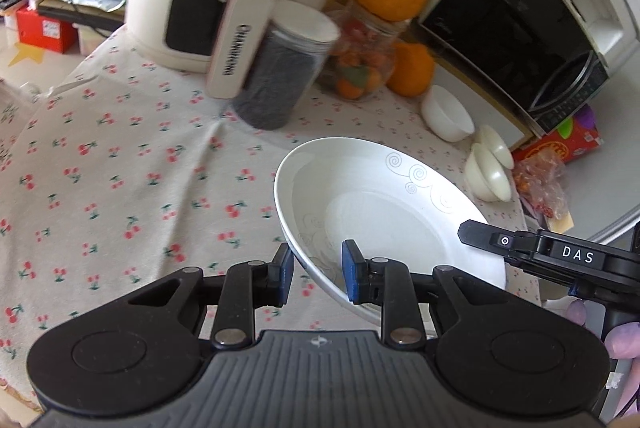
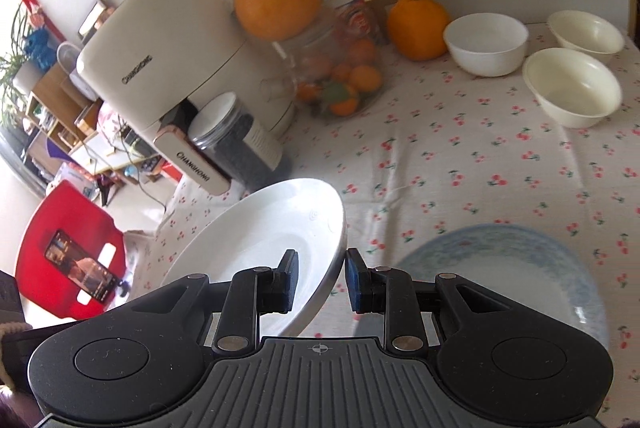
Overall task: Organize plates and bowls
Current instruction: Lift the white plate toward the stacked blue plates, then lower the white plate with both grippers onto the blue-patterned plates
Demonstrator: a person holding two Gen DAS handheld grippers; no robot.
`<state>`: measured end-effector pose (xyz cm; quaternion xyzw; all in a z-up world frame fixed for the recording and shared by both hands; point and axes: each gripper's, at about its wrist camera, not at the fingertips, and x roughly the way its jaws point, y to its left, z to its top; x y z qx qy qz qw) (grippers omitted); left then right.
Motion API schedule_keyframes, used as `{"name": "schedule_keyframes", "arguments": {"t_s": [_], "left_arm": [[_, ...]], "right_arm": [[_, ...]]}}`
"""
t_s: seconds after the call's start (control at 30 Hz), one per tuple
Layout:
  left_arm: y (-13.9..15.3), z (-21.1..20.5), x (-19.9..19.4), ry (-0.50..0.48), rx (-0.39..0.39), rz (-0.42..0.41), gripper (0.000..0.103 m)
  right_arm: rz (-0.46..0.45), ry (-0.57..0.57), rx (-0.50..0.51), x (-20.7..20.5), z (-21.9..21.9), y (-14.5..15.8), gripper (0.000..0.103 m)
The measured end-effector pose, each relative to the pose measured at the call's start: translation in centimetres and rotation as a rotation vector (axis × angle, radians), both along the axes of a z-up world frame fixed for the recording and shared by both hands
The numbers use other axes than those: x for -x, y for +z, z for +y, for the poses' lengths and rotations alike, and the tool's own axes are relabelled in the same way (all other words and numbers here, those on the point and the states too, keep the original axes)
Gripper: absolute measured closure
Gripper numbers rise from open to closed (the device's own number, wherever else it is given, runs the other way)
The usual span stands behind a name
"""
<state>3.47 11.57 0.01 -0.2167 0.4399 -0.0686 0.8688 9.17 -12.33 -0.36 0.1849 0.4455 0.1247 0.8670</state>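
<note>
A white deep plate point(image 1: 380, 196) with faint swirl marks hangs tilted above the cherry-print tablecloth point(image 1: 120, 168). My left gripper point(image 1: 318, 264) is shut on its near left rim. My right gripper point(image 2: 320, 276) is shut on the opposite rim of the same plate point(image 2: 272, 228); one of its fingers point(image 1: 480, 234) shows in the left wrist view. A blue-patterned plate point(image 2: 500, 268) lies on the cloth under the right gripper. A white bowl point(image 2: 486, 42) and two cream bowls point(image 2: 572, 86) point(image 2: 586, 30) stand at the back right.
A cream air fryer point(image 2: 160, 48), a dark jar point(image 2: 236, 144), a glass jar of small oranges point(image 2: 340, 84) topped by a large orange point(image 2: 276, 0), another orange point(image 2: 418, 22) and a microwave point(image 1: 520, 28) line the back. A red chair point(image 2: 68, 252) stands beside the table.
</note>
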Motion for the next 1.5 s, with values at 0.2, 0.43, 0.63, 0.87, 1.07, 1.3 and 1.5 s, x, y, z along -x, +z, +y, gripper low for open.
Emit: {"name": "schedule_keyframes", "arguments": {"t_s": [0.2, 0.43, 0.63, 0.87, 1.07, 1.3, 1.5], "left_arm": [[0.3, -2.4, -0.5, -0.047, -0.007, -0.015, 0.08], [0.1, -5.0, -1.1, -0.094, 0.001, -0.013, 0.08], [0.0, -6.8, -1.2, -0.128, -0.007, -0.015, 0.08], [-0.4, -8.7, -1.4, -0.168, -0.015, -0.014, 0.08], [-0.8, -10.1, -1.6, -0.198, -0.025, -0.009, 0.08], [-1.1, -11.5, -1.7, -0.228, -0.043, -0.009, 0.08], [-1.8, -12.7, -1.9, -0.249, -0.078, -0.002, 0.08]], "right_arm": [[-0.021, -0.042, -0.006, 1.2, -2.6, 0.8, 0.078], [-0.038, -0.092, -0.018, 2.1, -5.7, 1.5, 0.078], [-0.035, -0.12, -0.011, 3.0, -7.6, 1.3, 0.078], [-0.028, -0.146, -0.01, 4.2, -9.6, 1.1, 0.078], [-0.013, -0.164, -0.008, 4.9, -10.9, 0.7, 0.078], [0.003, -0.178, -0.003, 5.7, -12.2, 0.2, 0.078], [0.053, -0.191, 0.013, 5.8, -12.7, -0.7, 0.078]]}}
